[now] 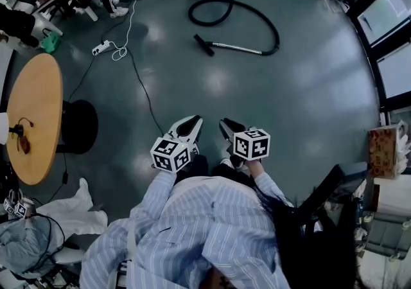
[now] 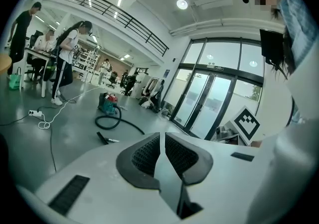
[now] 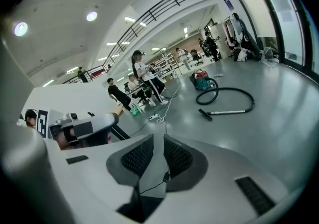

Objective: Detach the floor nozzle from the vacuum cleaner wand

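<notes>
Your left gripper (image 1: 191, 122) has its jaws together on nothing; your right gripper (image 1: 226, 126), just beside it, is all but closed and also empty. Well ahead of both, the floor nozzle (image 1: 204, 45) lies roughly in line between them, its wand (image 1: 239, 48) running crosswise off to the right gripper's side.

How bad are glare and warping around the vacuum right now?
Head view: soft light glare on the floor, wand sharp. Left gripper view: strong fisheye bending, dark corners, bright doors. Right gripper view: same bending, wand small but clear.
</notes>
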The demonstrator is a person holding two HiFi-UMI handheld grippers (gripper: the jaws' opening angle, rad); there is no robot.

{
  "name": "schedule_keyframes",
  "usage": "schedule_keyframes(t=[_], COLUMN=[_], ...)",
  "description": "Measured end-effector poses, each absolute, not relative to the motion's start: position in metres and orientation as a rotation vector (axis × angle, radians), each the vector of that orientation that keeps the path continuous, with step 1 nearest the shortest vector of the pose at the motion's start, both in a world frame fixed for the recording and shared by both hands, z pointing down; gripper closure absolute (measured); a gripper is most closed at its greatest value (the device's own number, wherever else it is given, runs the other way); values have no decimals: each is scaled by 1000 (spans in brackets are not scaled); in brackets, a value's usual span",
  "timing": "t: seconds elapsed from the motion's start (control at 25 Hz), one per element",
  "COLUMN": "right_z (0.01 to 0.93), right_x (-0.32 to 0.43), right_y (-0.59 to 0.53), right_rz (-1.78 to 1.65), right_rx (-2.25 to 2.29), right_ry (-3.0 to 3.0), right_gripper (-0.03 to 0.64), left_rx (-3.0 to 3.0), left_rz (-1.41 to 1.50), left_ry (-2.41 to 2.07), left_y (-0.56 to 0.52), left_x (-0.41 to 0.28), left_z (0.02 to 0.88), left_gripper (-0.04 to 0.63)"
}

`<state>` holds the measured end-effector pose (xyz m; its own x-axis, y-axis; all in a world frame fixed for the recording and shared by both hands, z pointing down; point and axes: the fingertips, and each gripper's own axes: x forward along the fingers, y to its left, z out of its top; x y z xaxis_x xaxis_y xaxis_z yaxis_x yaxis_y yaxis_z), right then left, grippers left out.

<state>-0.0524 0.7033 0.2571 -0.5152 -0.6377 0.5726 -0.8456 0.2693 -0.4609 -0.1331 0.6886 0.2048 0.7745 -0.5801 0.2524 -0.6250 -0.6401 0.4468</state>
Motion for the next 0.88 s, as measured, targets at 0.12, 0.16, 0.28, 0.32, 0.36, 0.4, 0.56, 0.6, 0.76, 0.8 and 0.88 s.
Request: schedule_keyframes(t=[0.12,0.16,0.28,0.32,0.36,0.4,0.56,0.6,0.76,0.8,0.88], right_z=[258,257,255,255,254,254,258,260,267,266,266], right_x=[-61,-64,-74,-78,-81,-86,-101,-104,-112,-111,-104], right_y=[688,683,665,659,653,647,633,631,627,627,624], right_rz=[1086,1082,1073,1074,1077,1082,1091,1089,1101,1108,1119], right_rx=[1377,1379,1394,1402,1413,1427,1476,1477,1471,1480,1497], right_ry=[-2267,-2264,-2257,-2254,-2249,-2244,-2231,-2232,-2208,-2195,-2170], right_gripper=[548,548,548,548,548,548,548,548,548,548,548], left_rx=[2458,2459,2464,2466,2468,2470,2466,2461,2406,2392,2376], left_rz=[113,112,112,113,115,118,127,129,120,112,99], left_ry=[-902,-902,-898,-895,-891,-887,-892,-903,-951,-951,-938], left_y=[673,668,651,644,638,632,612,606,583,579,572], left_x=[-142,-145,-157,-161,-166,-171,-194,-201,-227,-229,-226], left_z=[204,204,202,201,201,201,210,214,229,231,233], left_gripper=[561,560,560,560,560,561,560,560,560,560,560])
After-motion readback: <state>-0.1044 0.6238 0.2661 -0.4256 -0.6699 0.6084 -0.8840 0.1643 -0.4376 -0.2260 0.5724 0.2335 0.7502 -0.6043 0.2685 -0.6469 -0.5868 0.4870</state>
